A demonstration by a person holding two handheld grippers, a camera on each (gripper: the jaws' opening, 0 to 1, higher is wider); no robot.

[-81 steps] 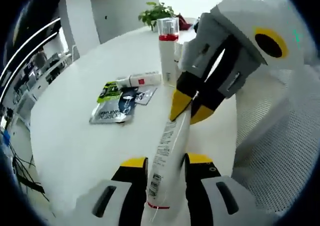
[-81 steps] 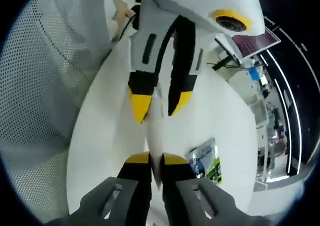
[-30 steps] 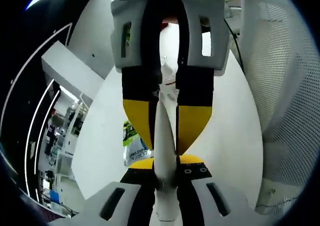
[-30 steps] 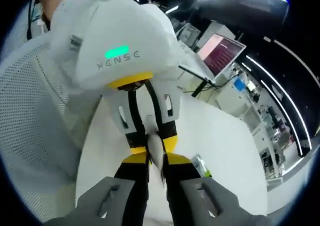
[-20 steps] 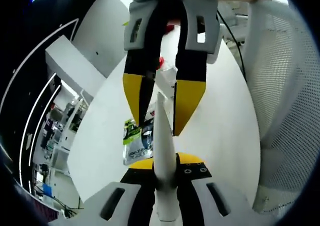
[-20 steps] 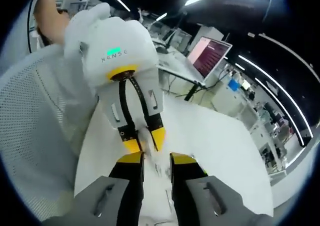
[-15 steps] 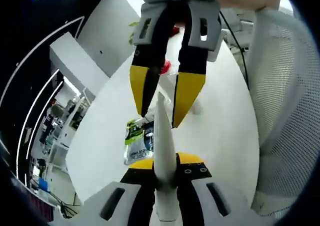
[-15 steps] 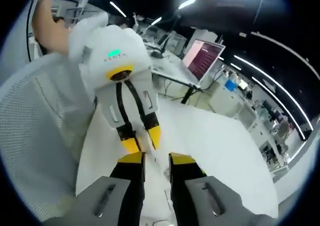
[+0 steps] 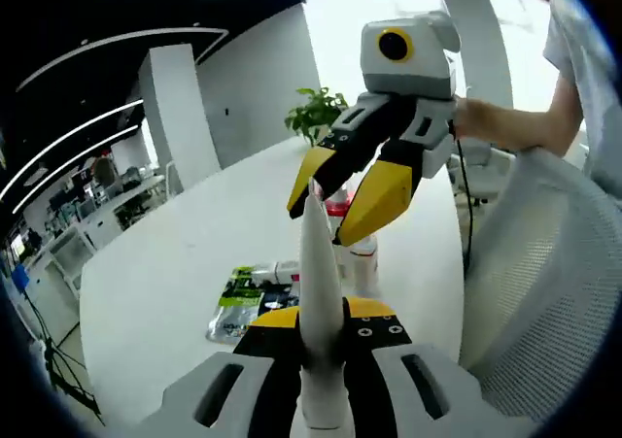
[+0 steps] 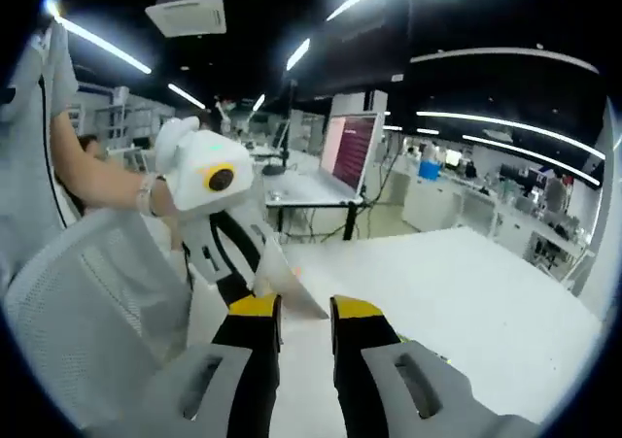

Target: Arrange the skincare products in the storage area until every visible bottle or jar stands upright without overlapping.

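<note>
1. Left gripper (image 9: 318,314) clamped on a white tube (image 9: 319,283), crimped end pointing up, held above a white table (image 9: 165,283) in the left gripper view.
2. Right gripper (image 9: 358,193) seen there above the tube's tip, yellow-tipped jaws parted and gripping nothing, tips just beside the crimp, a hand (image 9: 469,117) behind it.
3. Beyond the tube, a bottle (image 9: 362,255) with a red band standing upright on the table; a smaller white tube (image 9: 277,273) lying flat next to it, near a few sachets (image 9: 238,302) lying flat and overlapping.
4. Potted plant (image 9: 317,114) at the table's far edge; white mesh chair back (image 9: 539,292) at right.
5. In the right gripper view, right gripper (image 10: 305,310) with narrow gap between jaws, nothing between them; just past them the tube's flat crimped end (image 10: 289,285), held from below by the left gripper (image 10: 231,271), an arm (image 10: 92,181) behind it.
6. Laptop (image 10: 342,156) open on a desk in the background, mesh chair (image 10: 87,302) at left.
</note>
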